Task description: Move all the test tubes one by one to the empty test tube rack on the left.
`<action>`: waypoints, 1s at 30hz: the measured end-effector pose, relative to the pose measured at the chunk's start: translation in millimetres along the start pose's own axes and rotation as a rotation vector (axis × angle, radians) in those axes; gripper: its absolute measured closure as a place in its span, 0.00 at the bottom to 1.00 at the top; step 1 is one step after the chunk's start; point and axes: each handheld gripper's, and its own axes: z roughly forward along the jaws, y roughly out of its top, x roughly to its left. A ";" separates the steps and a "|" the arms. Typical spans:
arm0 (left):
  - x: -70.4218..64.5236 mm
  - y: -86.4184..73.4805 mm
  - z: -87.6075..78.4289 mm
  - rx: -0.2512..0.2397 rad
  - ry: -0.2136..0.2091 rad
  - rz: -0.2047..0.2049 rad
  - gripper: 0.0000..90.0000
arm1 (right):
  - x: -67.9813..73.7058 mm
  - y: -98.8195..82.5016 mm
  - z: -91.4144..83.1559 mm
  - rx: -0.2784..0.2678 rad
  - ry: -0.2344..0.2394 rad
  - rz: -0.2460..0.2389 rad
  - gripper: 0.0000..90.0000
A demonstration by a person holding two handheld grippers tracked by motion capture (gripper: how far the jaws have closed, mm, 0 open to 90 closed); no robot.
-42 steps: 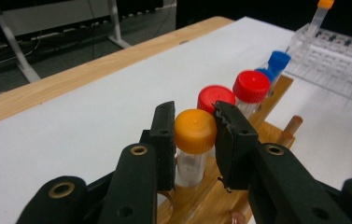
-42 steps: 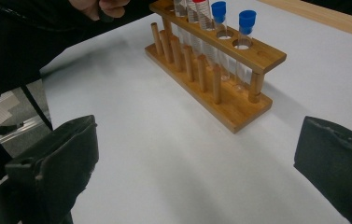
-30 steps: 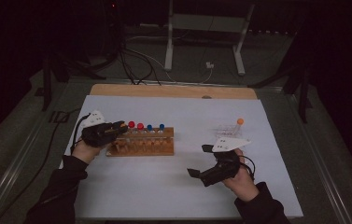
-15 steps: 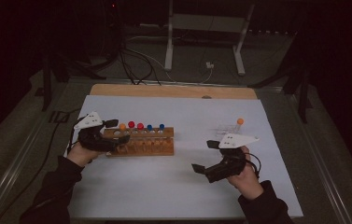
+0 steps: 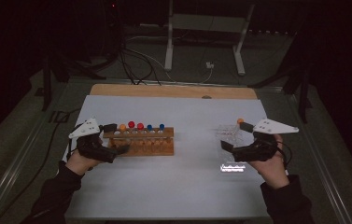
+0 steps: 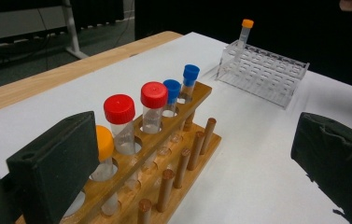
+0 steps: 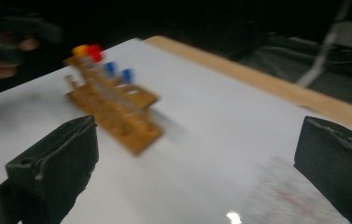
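The wooden rack (image 6: 164, 154) holds five capped tubes: one orange (image 6: 102, 142), two red (image 6: 119, 108), two blue (image 6: 172, 88). The clear rack (image 6: 263, 70) at right holds one orange-capped tube (image 6: 244, 32). The left gripper (image 5: 113, 138), jaws just opened with nothing between them, and the right gripper (image 5: 228, 150) both gape empty.

This looks like a lab set up for recording: a wooden test-tube rack (image 6: 164, 154) with capped tubes (image 6: 154, 106) and a clear plastic rack (image 6: 262, 72) stand on a white-covered desk (image 5: 187, 186), with cables (image 5: 136, 65) and metal stand legs (image 5: 206, 42) on the dark floor beyond its far edge.
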 end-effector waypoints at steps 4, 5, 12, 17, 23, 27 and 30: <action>-0.6 -1.1 -3.9 -0.013 0.000 -0.004 0.02 | -22.4 -1.6 -9.2 -0.009 -0.064 0.028 0.00; -0.7 -1.4 -5.0 -0.018 -0.001 -0.003 0.02 | -27.8 -3.0 -10.3 -0.009 -0.078 0.033 0.00; -2.1 -1.5 -11.6 -0.031 0.005 0.003 0.02 | -58.6 -23.0 -1.0 0.043 -0.160 0.088 0.00; -2.5 -1.9 -12.9 -0.030 0.007 0.004 0.02 | -76.8 -40.4 12.9 0.084 -0.193 0.137 0.04; -3.0 -1.7 -12.5 -0.029 0.008 0.007 0.02 | -90.6 -55.1 28.2 0.130 -0.212 0.170 0.22; -3.0 -2.0 -12.0 -0.025 0.009 0.009 0.02 | -96.6 -61.9 36.9 0.159 -0.218 0.181 0.30; -2.7 -2.3 -12.0 -0.026 0.007 0.005 0.02 | -100.5 -65.3 42.1 0.172 -0.219 0.189 0.38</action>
